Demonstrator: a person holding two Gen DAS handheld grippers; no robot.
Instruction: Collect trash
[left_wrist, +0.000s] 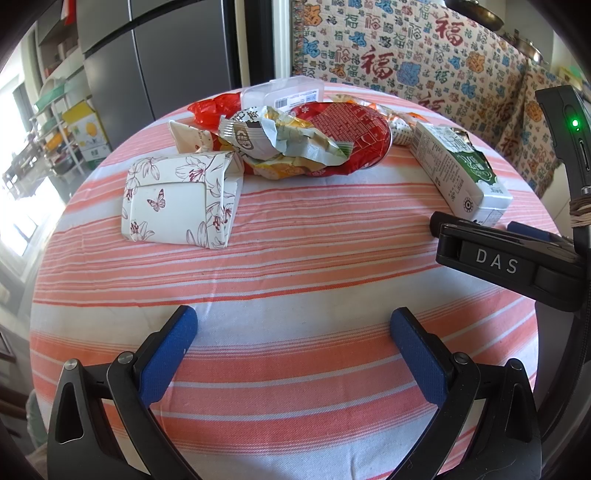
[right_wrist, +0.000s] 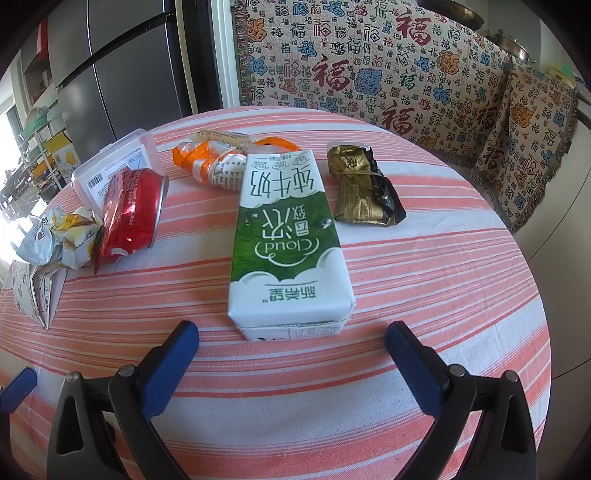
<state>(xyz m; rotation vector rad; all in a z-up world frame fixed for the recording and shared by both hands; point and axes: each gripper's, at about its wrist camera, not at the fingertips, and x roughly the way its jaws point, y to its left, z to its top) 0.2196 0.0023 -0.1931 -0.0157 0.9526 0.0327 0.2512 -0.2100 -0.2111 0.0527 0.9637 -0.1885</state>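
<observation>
While both grippers hover with jaws spread and empty, the right gripper (right_wrist: 291, 349) faces the milk carton (right_wrist: 288, 243) lying mid-bench, just ahead of its fingers. The left gripper (left_wrist: 293, 334) points at a floral box (left_wrist: 177, 199) and crumpled wrappers (left_wrist: 288, 144) toward the bench's (left_wrist: 295, 258) far edge.

Milk carton (right_wrist: 288, 243) lies flat; left of it a crushed red can (right_wrist: 131, 214), crumpled wrappers (right_wrist: 61, 240) — right, a gold wrapper (right_wrist: 364, 192).

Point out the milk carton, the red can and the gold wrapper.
milk carton (right_wrist: 288, 236): right wrist view, green front panel.
red can (right_wrist: 129, 214): right wrist view, dented side.
gold wrapper (right_wrist: 360, 192): right wrist view, crumpled middle.
</observation>
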